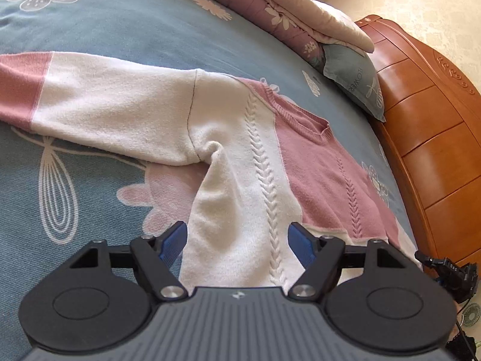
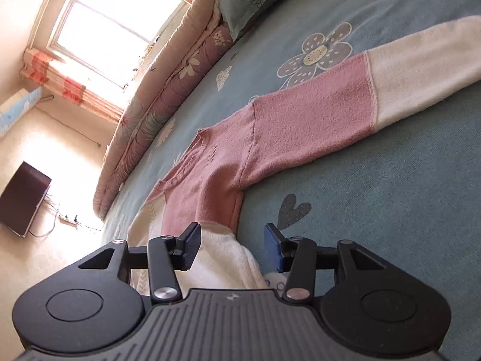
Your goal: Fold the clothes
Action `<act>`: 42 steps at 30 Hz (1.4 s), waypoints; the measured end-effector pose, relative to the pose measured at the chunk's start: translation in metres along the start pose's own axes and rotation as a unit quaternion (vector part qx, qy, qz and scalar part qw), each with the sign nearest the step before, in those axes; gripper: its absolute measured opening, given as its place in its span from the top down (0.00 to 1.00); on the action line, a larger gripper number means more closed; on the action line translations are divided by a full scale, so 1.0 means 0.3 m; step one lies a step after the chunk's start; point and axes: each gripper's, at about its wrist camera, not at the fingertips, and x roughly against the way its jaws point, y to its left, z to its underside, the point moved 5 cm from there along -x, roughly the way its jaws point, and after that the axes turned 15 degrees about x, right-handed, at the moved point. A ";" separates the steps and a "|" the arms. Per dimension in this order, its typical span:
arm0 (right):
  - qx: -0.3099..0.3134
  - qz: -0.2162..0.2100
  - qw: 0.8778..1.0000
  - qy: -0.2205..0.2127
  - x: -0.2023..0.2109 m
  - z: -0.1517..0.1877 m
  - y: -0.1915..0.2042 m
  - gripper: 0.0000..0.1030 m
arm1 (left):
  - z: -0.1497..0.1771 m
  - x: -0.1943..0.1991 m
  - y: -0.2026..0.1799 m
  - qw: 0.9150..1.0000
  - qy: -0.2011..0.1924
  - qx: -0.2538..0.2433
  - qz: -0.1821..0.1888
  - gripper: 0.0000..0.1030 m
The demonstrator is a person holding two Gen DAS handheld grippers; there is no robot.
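A pink and white knit sweater (image 1: 234, 138) lies flat on the bed, one white sleeve (image 1: 105, 99) stretched out to the left. My left gripper (image 1: 237, 240) hovers open over the white lower body, its blue pads either side of the cable-knit stripe and not pressing it. In the right wrist view the sweater's pink half (image 2: 210, 180) shows, with its pink and white sleeve (image 2: 315, 114) reaching up to the right. My right gripper (image 2: 231, 246) is open over the white hem corner, with fabric between the pads but not gripped.
The blue flowered bedsheet (image 1: 105, 24) spreads around the sweater. A folded quilt (image 1: 270, 6) and a grey-green pillow (image 1: 354, 78) lie along the far side, by the wooden headboard (image 1: 436, 138). Beyond the bed are a bright window (image 2: 114, 21) and a dark screen (image 2: 24, 204).
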 end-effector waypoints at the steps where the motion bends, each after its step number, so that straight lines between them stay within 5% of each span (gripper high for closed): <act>1: -0.027 -0.004 1.000 0.001 -0.052 -0.019 -0.028 0.49 | -0.012 -0.021 0.008 1.000 0.003 0.010 0.003 0.28; 10: -0.085 0.030 0.996 -0.022 -0.287 -0.105 -0.106 0.52 | -0.078 -0.126 0.022 0.999 0.010 0.037 0.032 0.28; 12: -0.080 0.047 0.995 -0.027 -0.305 -0.120 -0.108 0.60 | -0.093 -0.142 0.018 0.998 0.008 0.041 0.040 0.28; 14: -0.066 0.073 0.995 -0.030 -0.318 -0.129 -0.113 0.85 | -0.104 -0.157 0.012 0.998 0.006 0.044 0.047 0.28; 15: -0.059 0.085 0.994 -0.033 -0.322 -0.131 -0.117 0.89 | -0.110 -0.163 0.009 0.998 0.002 0.044 0.047 0.28; 22: 0.016 0.138 0.989 -0.042 -0.329 -0.174 -0.090 0.86 | -0.181 -0.161 -0.005 0.997 -0.048 0.043 0.030 0.31; 27: 0.057 0.121 0.991 0.002 -0.268 -0.110 -0.025 0.73 | -0.115 -0.172 -0.027 0.999 0.000 0.018 0.046 0.30; 37: 0.077 0.112 0.991 0.013 -0.043 0.085 0.047 0.63 | -0.138 -0.195 0.004 0.997 -0.013 0.044 0.056 0.33; 38: 0.074 0.111 0.991 0.011 -0.029 0.097 0.050 0.62 | -0.135 -0.201 -0.002 0.998 -0.013 0.036 0.052 0.37; 40: 0.073 0.113 0.991 0.010 -0.009 0.119 0.054 0.58 | -0.125 -0.212 -0.009 0.999 -0.012 0.020 0.034 0.83; 42: 0.073 0.116 0.991 0.010 0.004 0.135 0.058 0.57 | -0.113 -0.206 -0.005 1.000 -0.027 0.010 -0.001 0.92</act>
